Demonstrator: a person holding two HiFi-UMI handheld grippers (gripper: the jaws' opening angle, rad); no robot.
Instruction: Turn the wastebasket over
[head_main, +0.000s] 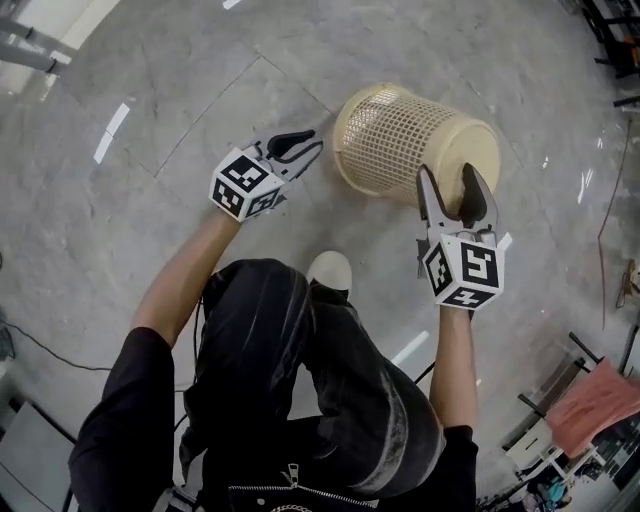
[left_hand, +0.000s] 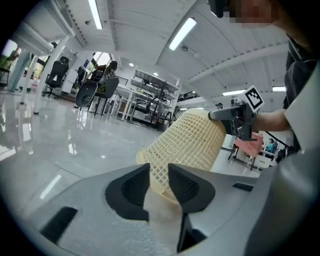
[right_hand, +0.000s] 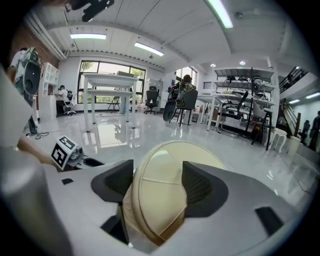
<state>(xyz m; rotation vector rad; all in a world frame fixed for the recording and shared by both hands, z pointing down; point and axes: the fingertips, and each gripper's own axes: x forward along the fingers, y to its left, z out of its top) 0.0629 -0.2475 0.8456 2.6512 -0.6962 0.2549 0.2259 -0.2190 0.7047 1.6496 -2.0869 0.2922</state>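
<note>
Now, the cream mesh wastebasket (head_main: 415, 140) is tipped far over above the grey floor (head_main: 130, 150). From the head view its open mouth faces the left gripper and its closed bottom faces the right one.

Over to the right gripper (head_main: 448, 175): its jaws stand wide, nearly as wide as they go, and the basket's bottom end sits right between them. In the right gripper view the solid base (right_hand: 160, 190) fills the gap, with a pad against it on either side. That's a grip, and it has that end raised.

On the other side, the left gripper (head_main: 316, 143) sits just beside the rim. Its jaws are parted only a little, and in the left gripper view the mesh wall (left_hand: 190, 140) shows through that narrow slot. The pads are not pressing on it, so that hand holds nothing. Whether the rim touches the floor I can't tell.
</note>
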